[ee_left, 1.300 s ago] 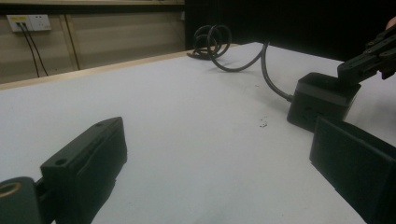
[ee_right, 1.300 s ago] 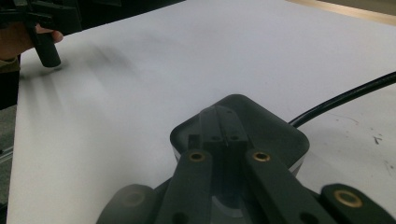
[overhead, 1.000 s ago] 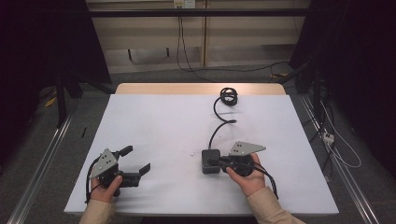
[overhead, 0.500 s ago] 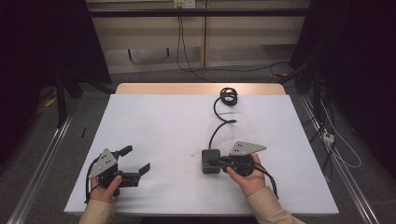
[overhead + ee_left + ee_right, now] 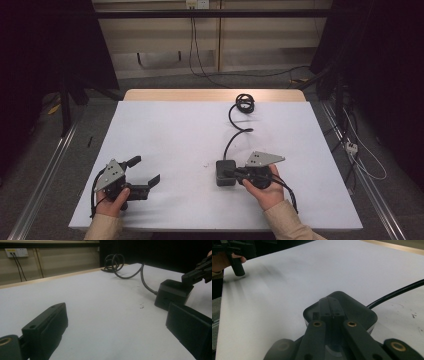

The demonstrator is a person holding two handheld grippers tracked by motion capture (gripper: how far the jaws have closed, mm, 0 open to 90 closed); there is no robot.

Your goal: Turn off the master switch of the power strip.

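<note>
The right gripper [image 5: 231, 173] is held closed, jaws together, above the black power adapter [image 5: 225, 172] on the bench [image 5: 175, 130]; the left gripper [image 5: 146, 172], jaws apart, is kept well apart.

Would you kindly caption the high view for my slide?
Right gripper, jaws shut, rests atop a black power adapter; left gripper sits open on the white table.
</note>
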